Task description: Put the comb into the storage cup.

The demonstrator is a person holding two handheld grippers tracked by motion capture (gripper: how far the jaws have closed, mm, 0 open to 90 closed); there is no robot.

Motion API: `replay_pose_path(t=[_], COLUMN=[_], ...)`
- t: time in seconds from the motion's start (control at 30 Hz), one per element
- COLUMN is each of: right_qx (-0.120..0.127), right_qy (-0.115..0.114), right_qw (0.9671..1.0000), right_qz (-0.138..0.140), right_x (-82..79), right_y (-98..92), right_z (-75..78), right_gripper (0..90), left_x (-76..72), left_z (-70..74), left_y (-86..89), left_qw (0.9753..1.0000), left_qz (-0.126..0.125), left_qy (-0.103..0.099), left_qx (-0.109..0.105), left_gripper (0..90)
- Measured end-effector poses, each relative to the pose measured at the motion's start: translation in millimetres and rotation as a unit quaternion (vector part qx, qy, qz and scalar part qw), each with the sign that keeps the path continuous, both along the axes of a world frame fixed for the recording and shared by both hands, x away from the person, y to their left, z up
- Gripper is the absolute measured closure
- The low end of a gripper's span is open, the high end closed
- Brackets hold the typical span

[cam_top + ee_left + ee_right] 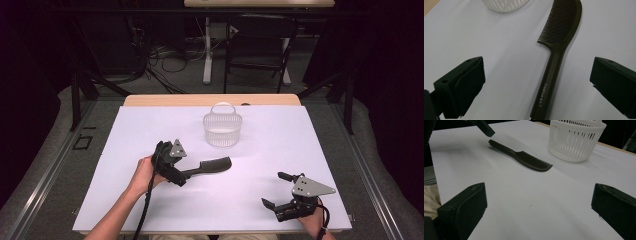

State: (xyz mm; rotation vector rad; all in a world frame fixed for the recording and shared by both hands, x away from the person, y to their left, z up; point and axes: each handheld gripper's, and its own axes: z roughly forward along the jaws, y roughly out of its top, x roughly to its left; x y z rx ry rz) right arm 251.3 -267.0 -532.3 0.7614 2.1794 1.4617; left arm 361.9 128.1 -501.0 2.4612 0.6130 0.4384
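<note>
I'm holding the left gripper (536,82) with its 2 jaws spread wide, straddling the comb's (556,57) handle so they can close across it. The comb is lying flat on the table (125,200), near the basket (222,129). My right gripper (277,189) is waiting apart, jaws spread.

This looks like a lab or recording studio rather than a home. Black curtains close in both sides, loose cables (165,60) sprawl over the grey floor, and a folding chair (260,42) stands by a desk leg (207,50), all well beyond the left tool (175,167) on the white-covered counter (280,145).
</note>
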Motion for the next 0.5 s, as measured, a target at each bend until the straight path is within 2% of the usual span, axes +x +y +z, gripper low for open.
replay_pose_path(t=[0.1, 0.3, 0.33, 0.4, 0.43, 0.5], right_qx=[-0.002, -0.003, -0.003, -0.003, -0.004, -0.003], right_qy=[-0.003, -0.003, -0.003, -0.003, -0.003, -0.003], right_qw=[1.0000, 1.0000, 1.0000, 1.0000, 1.0000, 1.0000], right_qz=[0.001, 0.001, 0.001, 0.001, 0.001, 0.002], right_x=[0.1, -0.1, -0.2, -0.2, -0.2, -0.2], right_y=[-0.1, -0.4, -0.3, -0.3, -0.4, -0.5], right_z=[0.2, 0.5, 0.5, 0.5, 0.6, 0.6], right_gripper=[0.0, 0.0, 0.0, 0.0, 0.0, 0.0], left_x=[0.9, 3.7, 6.2, 7.1, 8.2, 8.4], left_z=[0.2, 2.1, 0.8, 0.3, -0.8, -0.8], left_y=[-4.7, -11.6, -12.9, -13.2, -15.2, -16.3], left_qw=[0.9998, 0.9993, 0.9990, 0.9989, 0.9984, 0.9982], left_qz=[-0.008, -0.014, -0.014, -0.015, -0.017, -0.020], left_qy=[-0.003, -0.002, 0.003, 0.007, 0.008, 0.010], left_qx=[0.016, 0.034, 0.042, 0.043, 0.053, 0.055], left_gripper=[0.0, 0.0, 0.0, 0.0, 0.0, 0.0])
